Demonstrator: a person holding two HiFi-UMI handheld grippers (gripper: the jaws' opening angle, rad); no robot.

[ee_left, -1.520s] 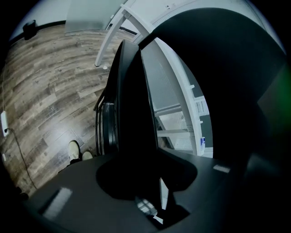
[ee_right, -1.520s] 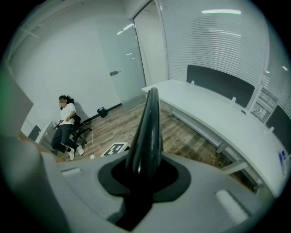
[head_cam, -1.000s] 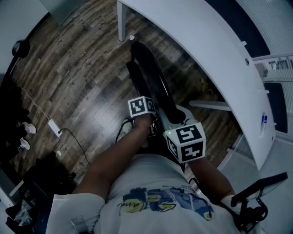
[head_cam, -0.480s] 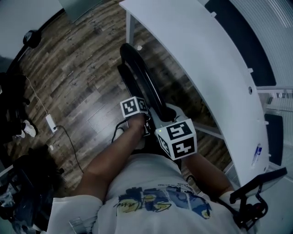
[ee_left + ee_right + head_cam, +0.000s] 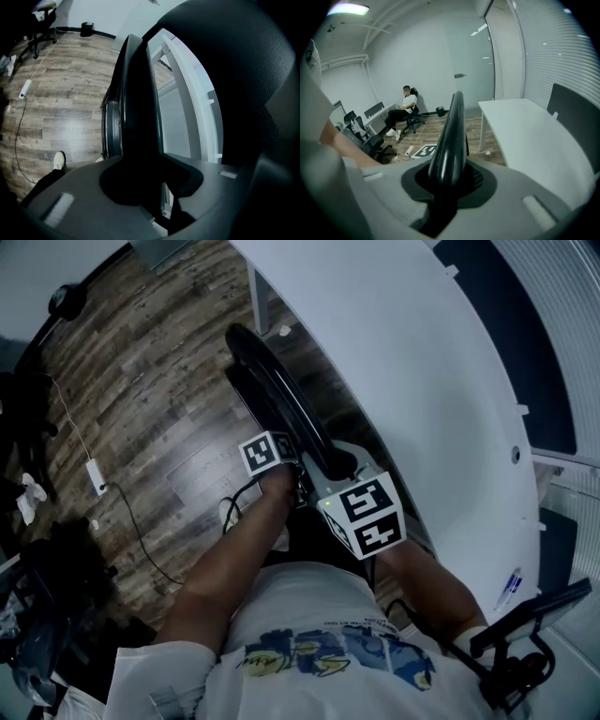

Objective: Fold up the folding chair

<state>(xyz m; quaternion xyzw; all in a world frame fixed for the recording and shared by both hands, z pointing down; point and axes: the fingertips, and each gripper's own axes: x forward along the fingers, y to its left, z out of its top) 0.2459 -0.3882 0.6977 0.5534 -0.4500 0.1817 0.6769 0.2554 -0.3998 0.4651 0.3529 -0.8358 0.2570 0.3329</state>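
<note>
The black folding chair point(image 5: 277, 399) is folded flat and hangs edge-up between my two grippers, close beside the white table. My left gripper point(image 5: 284, 468) is shut on the chair's near edge, which fills the left gripper view as a dark slab point(image 5: 136, 93) between the jaws point(image 5: 140, 187). My right gripper point(image 5: 328, 482) is shut on the same chair a little nearer the table. In the right gripper view its glossy black rim point(image 5: 451, 131) runs up out of the jaws point(image 5: 445, 185).
The white table point(image 5: 422, 381) curves along the right, with a leg point(image 5: 255, 296) just past the chair. A power strip with its cable point(image 5: 94, 476) lies on the wood floor at the left. Office chairs and a seated person point(image 5: 405, 110) are at the far wall.
Both grippers have carried the folded chair along the table's edge, and it now lies closer under the rim. The grips are unchanged.
</note>
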